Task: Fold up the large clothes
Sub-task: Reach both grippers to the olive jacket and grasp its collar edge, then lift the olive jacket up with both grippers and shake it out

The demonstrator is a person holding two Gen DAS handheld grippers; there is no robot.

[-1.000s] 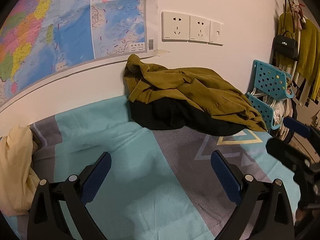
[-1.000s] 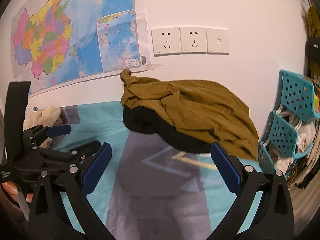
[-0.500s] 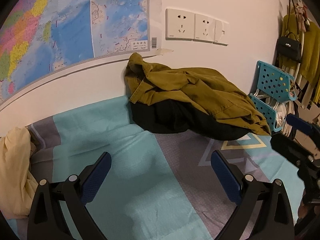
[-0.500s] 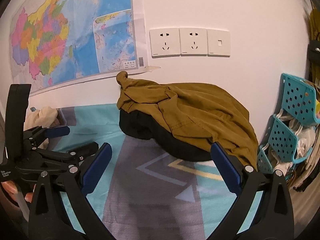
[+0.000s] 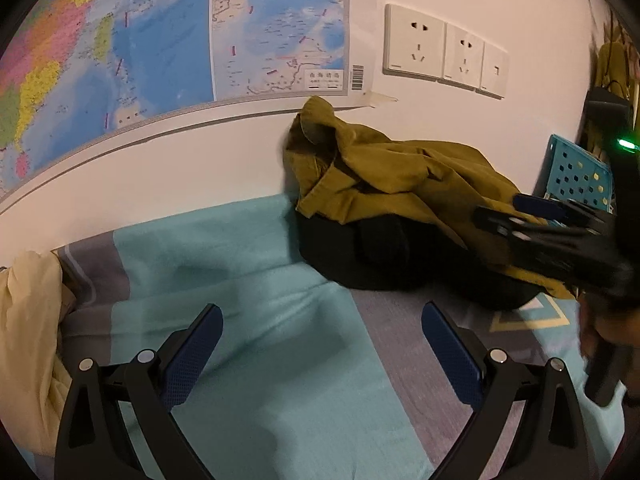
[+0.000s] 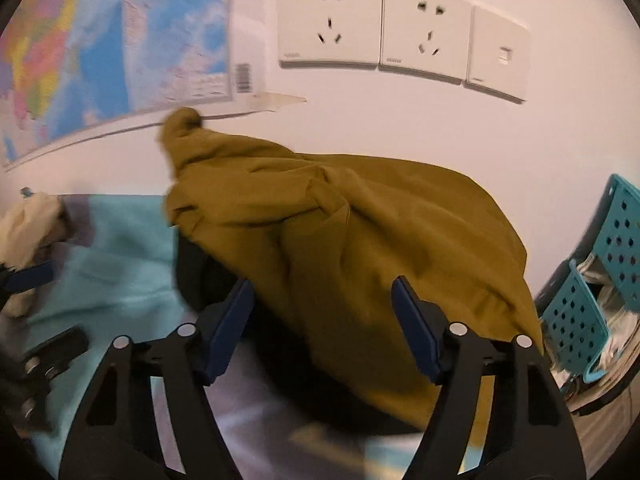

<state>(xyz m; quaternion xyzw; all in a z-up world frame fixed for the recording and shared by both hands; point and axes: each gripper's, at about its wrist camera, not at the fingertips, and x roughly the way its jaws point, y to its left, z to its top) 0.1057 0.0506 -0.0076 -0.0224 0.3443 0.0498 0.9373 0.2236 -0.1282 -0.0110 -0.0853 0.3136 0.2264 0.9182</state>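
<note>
Nearest the right wrist camera, the right tongs (image 6: 322,320) have come much closer to the heap of clothes than they were a second ago, and their blue pads are closing, narrower now than the wide spread of a moment earlier. Olive cloth shows between the pads, but they do not yet press on it, so nothing is held. The left tongs (image 5: 320,350) have only crept forward; their pads stand wide apart over bare bedspread (image 5: 256,280), clamped on nothing. Just past the right tongs lies the olive jacket (image 6: 340,240), crumpled and draped over a black garment (image 5: 372,256), the two piled on the bed hard against the wall; one bunched end of the jacket pokes up to the lower edge of the map (image 5: 160,48). From the left wrist view the right tongs appear at the right edge, blurred, their tips over the right side of the pile. A cream cloth (image 5: 28,340) sits bunched at the bed's left end, well apart from the pile. To the right of the bed stands a teal rack (image 6: 600,280), and on the wall above are the sockets (image 6: 376,28). The task is barely begun: the jacket is still unfolded, and the right hand looks set to pinch its near edge and drag it onto open bedspread.
</note>
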